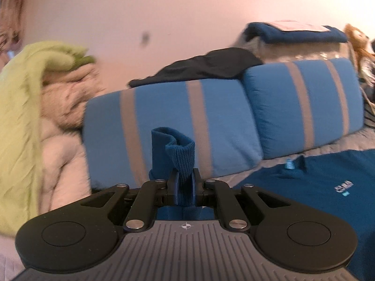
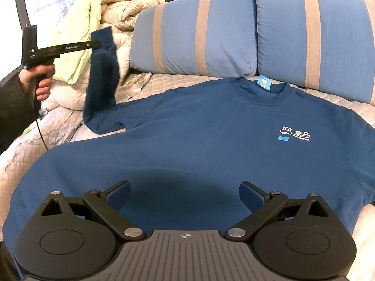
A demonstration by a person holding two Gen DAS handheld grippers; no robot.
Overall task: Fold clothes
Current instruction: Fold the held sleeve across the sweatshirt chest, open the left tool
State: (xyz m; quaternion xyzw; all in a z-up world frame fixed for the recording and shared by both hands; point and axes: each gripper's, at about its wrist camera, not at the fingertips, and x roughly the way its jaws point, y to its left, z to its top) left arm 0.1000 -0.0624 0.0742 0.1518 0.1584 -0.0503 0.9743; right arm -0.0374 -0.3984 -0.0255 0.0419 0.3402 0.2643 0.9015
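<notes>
We noted a plain pinkish wall (image 1: pixel 164 11) with one dark mark (image 1: pixel 144 38). Two blue pillows with grey stripes (image 2: pixel 194 35) leaned along the head of a bed under a pale quilted cover (image 2: pixel 168 80). Bundled bedding, green over cream (image 2: pixel 110 2), was heaped at the left. Daylight came through a window (image 2: pixel 9 23) at far left.

Dark-blue sweatshirt (image 2: pixel 199 140); light-blue pillows (image 2: pixel 199 35), grey-striped.

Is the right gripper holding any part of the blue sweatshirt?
No: the right gripper stands open above the sweatshirt, nothing between its pads.
</notes>
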